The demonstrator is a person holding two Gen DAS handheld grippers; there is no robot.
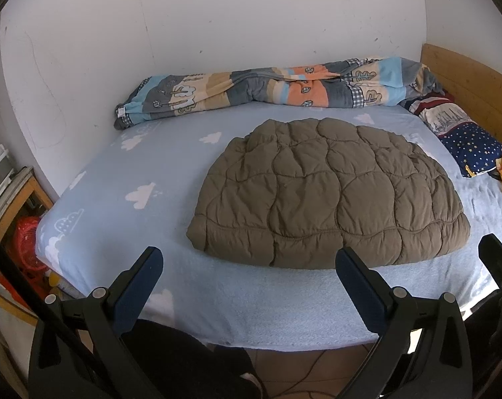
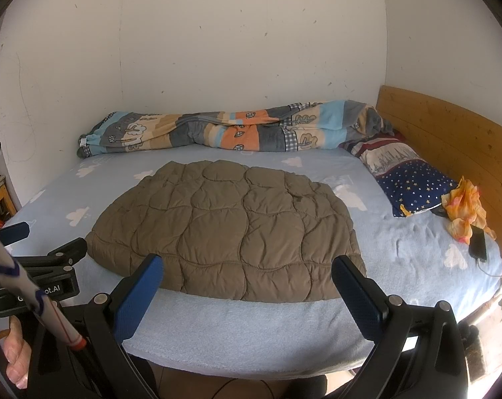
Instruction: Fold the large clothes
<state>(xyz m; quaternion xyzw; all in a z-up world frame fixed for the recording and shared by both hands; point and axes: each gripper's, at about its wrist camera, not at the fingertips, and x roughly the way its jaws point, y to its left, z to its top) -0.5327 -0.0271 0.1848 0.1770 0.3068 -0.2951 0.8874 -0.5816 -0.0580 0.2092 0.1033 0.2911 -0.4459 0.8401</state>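
A large olive-brown quilted jacket lies folded in a rounded bundle on the light blue cloud-print bed sheet. It also shows in the right wrist view. My left gripper is open and empty, held just short of the jacket's near edge. My right gripper is open and empty, its fingertips over the jacket's near hem. The right gripper's finger shows at the right edge of the left wrist view. The left gripper's body shows at the left of the right wrist view.
A striped patterned duvet lies rolled along the wall. A starry blue pillow, an orange cloth and a black phone lie by the wooden headboard. Wooden shelving with a red item stands left of the bed.
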